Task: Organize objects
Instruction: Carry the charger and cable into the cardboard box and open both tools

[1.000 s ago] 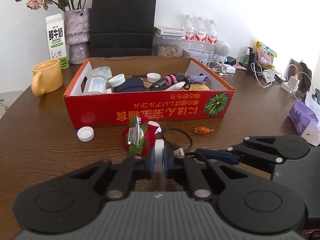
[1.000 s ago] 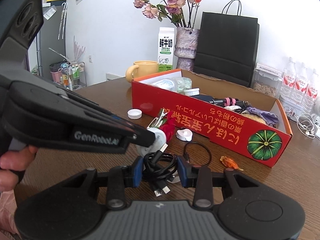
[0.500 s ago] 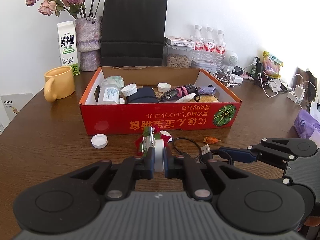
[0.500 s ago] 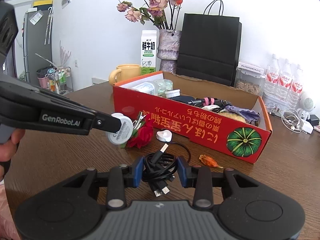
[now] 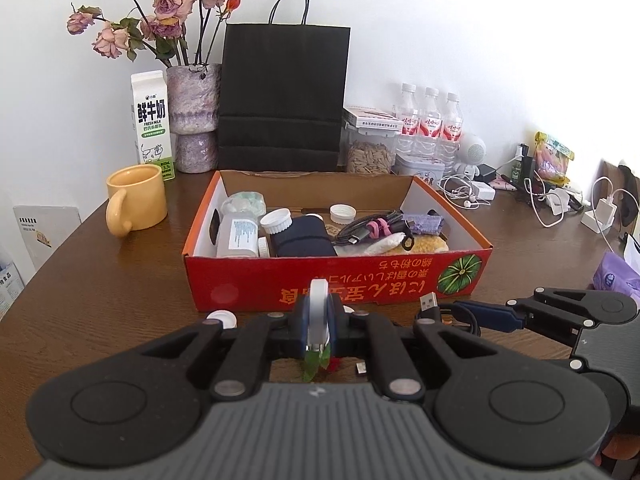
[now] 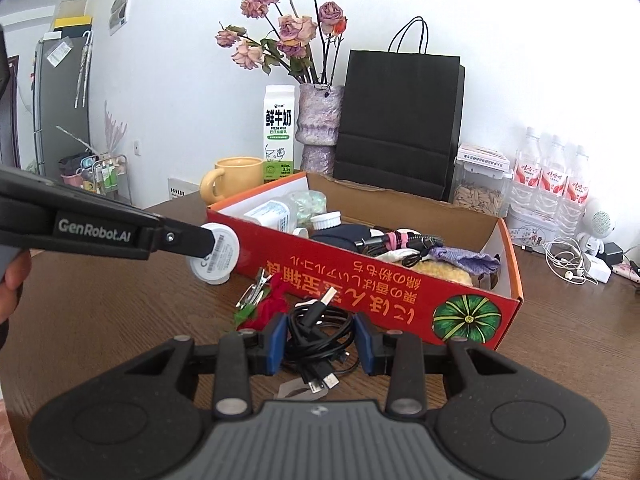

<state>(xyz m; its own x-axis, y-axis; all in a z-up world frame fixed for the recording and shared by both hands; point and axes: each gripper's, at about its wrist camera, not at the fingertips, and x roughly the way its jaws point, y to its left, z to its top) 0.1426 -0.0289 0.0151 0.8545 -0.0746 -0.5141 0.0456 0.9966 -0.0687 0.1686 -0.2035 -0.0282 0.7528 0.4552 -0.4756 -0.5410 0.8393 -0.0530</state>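
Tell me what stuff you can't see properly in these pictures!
- The red flower: in the left wrist view, mostly hidden behind the left gripper.
- The white disc held there: edge-on in that view, so its face is hidden.
- The disc's label in the right wrist view: too small to read.
- The black cable in the right gripper: its lower loops hidden behind the fingers.

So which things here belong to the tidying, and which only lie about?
Job:
left gripper, shut on white disc
right gripper, shut on cable bundle
red box
hair clip, white cap on table

Lying about:
mug
milk carton
vase
black bag
water bottles
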